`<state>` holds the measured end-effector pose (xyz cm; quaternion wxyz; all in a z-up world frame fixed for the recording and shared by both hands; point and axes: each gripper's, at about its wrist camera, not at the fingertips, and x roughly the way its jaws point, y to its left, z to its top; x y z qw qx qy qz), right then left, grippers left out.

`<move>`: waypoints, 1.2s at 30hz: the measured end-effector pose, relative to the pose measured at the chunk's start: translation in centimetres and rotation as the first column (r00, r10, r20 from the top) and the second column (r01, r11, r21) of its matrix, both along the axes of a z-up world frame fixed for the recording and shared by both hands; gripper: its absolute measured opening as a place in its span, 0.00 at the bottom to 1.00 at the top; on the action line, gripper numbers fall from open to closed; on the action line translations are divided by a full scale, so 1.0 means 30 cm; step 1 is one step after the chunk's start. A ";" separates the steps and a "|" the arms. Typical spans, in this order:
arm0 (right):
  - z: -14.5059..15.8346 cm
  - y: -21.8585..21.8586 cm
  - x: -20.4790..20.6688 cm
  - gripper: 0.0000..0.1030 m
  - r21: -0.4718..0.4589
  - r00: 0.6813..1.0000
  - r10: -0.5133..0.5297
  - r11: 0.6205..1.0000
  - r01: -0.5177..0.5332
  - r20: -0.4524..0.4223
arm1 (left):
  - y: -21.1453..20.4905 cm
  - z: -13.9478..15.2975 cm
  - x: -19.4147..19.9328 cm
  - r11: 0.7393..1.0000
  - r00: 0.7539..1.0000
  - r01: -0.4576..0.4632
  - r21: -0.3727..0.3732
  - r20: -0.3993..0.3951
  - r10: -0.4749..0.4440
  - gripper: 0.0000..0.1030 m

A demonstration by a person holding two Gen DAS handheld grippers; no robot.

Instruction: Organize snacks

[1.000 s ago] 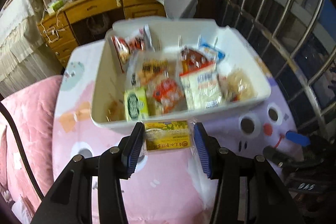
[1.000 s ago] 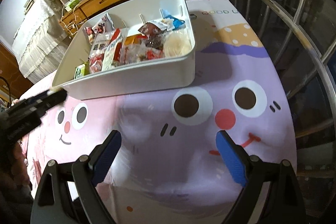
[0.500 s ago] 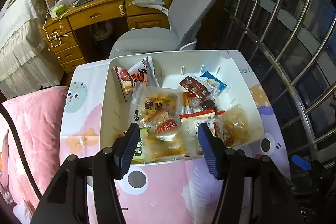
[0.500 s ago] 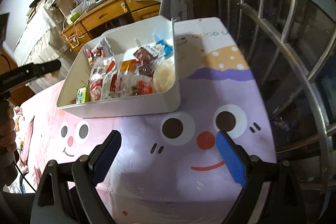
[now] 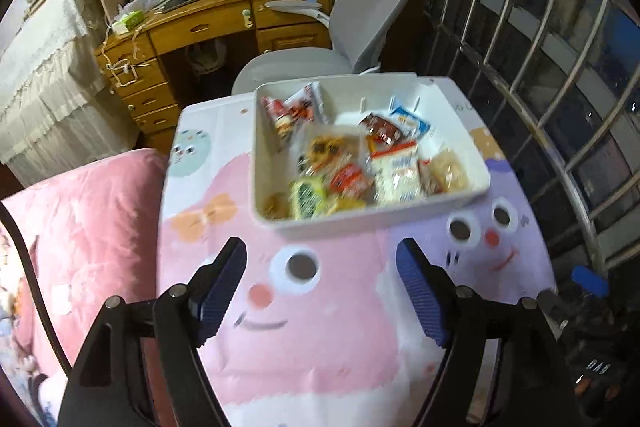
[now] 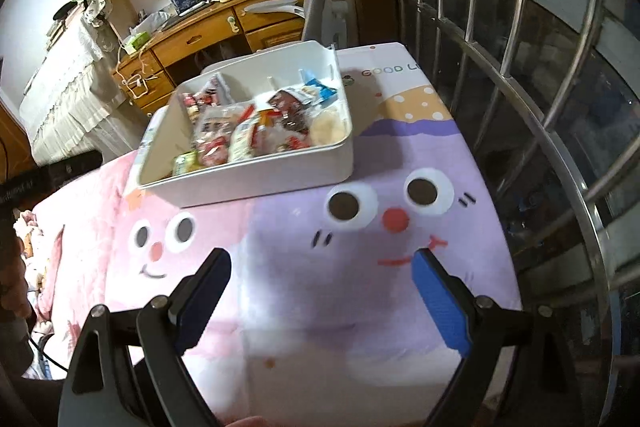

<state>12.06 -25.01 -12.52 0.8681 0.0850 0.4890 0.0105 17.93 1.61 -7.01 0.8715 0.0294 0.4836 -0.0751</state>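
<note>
A white plastic bin (image 5: pixel 400 215) stands on a table with a pink and purple cartoon cloth (image 5: pixel 320 327). It holds several snack packets, among them a green one (image 5: pixel 307 195), a white one (image 5: pixel 396 171) and a red one (image 5: pixel 348 179). My left gripper (image 5: pixel 322 283) is open and empty, held above the cloth in front of the bin. My right gripper (image 6: pixel 322 291) is open and empty, further back from the bin (image 6: pixel 256 183), over the purple part of the cloth (image 6: pixel 360 287).
A grey office chair (image 5: pixel 360 11) stands right behind the table. A wooden desk (image 5: pixel 208 27) with clutter is beyond it. A metal window grille (image 6: pixel 540 67) runs along the right. A pink quilt (image 5: pixel 80 227) lies to the left of the table.
My left gripper held a yellow packet at the bin's front edge, then let it go into the bin, opened and pulled back. My right gripper drew back and stayed open.
</note>
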 end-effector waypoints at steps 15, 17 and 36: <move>0.229 0.221 -0.329 0.93 0.043 0.997 0.076 0.996 -0.076 -0.004 | 0.102 0.161 -0.450 0.999 0.999 -0.035 0.023 0.006 0.035 0.84; 0.258 0.238 -0.347 0.93 0.043 0.994 0.105 0.994 -0.105 -0.008 | 0.084 0.182 -0.472 0.999 0.999 -0.047 0.010 0.025 0.047 0.86; 0.343 0.145 -0.402 0.97 -0.034 0.988 0.155 0.987 -0.154 0.028 | -0.107 0.246 -0.501 0.992 0.987 -0.126 -0.005 0.102 0.126 0.98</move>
